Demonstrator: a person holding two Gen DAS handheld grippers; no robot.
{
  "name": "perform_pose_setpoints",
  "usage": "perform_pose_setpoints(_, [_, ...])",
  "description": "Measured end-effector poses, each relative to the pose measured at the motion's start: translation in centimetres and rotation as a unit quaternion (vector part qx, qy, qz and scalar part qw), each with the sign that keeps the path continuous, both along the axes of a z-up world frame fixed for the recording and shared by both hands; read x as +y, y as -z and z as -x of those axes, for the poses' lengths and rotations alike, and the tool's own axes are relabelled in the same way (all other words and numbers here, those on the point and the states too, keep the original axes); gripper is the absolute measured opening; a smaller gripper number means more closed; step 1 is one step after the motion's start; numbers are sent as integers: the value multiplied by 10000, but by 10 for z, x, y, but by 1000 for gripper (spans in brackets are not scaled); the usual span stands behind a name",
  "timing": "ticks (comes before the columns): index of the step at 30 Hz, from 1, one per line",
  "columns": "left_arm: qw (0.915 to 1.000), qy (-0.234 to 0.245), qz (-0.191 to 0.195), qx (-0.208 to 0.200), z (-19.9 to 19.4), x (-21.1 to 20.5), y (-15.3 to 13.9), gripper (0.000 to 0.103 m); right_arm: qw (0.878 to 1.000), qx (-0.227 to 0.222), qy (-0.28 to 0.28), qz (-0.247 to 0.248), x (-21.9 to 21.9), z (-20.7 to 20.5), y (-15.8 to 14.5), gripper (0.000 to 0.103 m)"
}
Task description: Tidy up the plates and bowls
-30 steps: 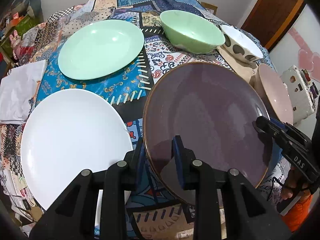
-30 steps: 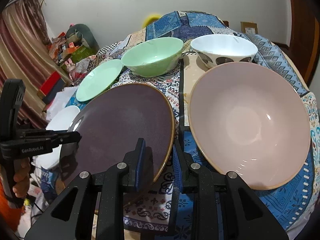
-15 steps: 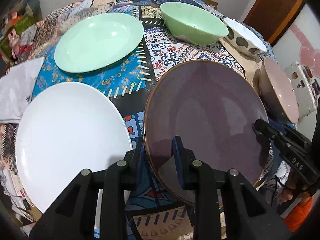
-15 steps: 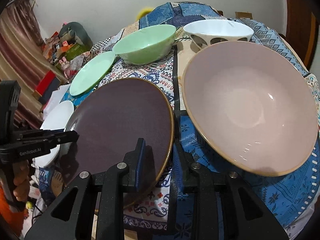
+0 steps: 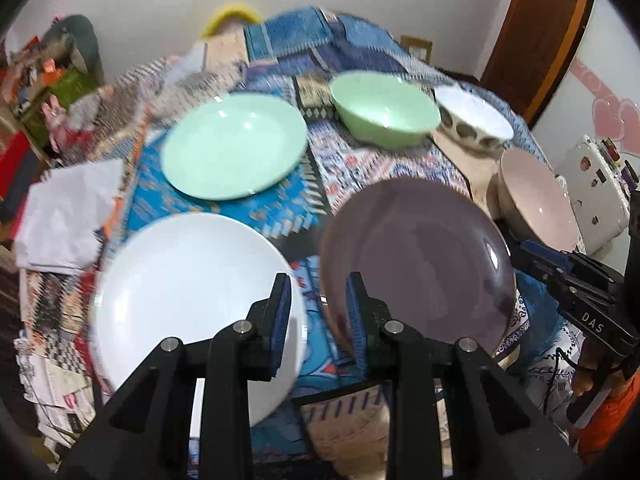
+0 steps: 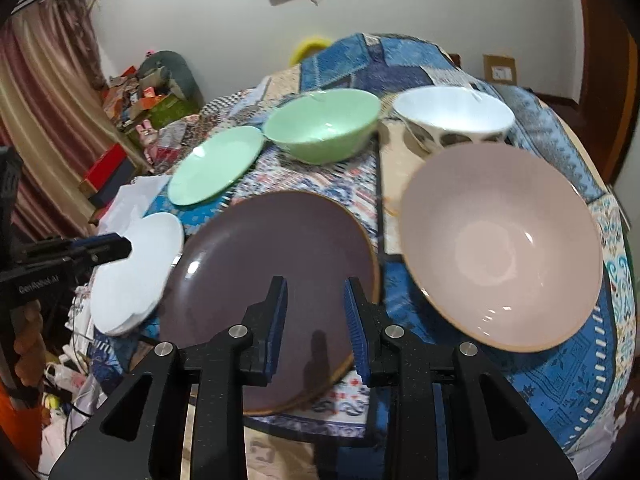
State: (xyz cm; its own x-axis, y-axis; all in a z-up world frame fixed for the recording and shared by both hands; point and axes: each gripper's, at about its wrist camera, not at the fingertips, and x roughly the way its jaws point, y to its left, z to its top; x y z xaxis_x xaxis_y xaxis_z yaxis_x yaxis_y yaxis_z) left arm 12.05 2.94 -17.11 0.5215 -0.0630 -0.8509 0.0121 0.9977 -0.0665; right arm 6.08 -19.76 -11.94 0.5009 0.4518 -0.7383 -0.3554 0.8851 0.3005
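**Both grippers hovering at the purple plate, nothing clamped**

I am holding my left gripper (image 5: 318,308) over the gap between the white plate (image 5: 188,280) and the purple plate (image 5: 420,248). Its jaws are standing a little apart. The purple rim is showing between them, but neither pad is pressing on it. My right gripper (image 6: 316,308) is hanging over the same plate's other side, jaws likewise slightly apart and pinching nothing. I judge I am flanking this plate with both tools because it is wide and shallow, so it would tip in a one-sided grip. It is sitting at the table's (image 5: 280,216) near edge, apparently overhanging a little, which is leaving its rim easy to reach. I cannot tell whether it is lying quite flat.

Beside it, the pink bowl (image 6: 500,240) is resting upright, close to the purple plate on my right. Farther back, the green plate (image 5: 236,144) is lying flat, then the green bowl (image 5: 384,112) and the spotted bowl (image 5: 472,120) are sitting side by side, nearly touching.

I am counting three plates and three bowls, none stacked, so the sorting looks barely begun.
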Motion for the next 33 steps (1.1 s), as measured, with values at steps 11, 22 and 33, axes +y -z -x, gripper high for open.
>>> perform_pose_setpoints(11, [9969,-638,-365,-288,38,66,-30,39,9978,-231,-626,-14,51,4,-13,39])
perform_pose_setpoints(22, [9901,-1325,-458,40,69,131,-6,45,9899,-132,-1398,203,121,0,-2,40])
perform_pose_setpoints(33, [9856,-1614,18,503,72,167,45,45,9816,297,-1834,446,165,-16,26,40])
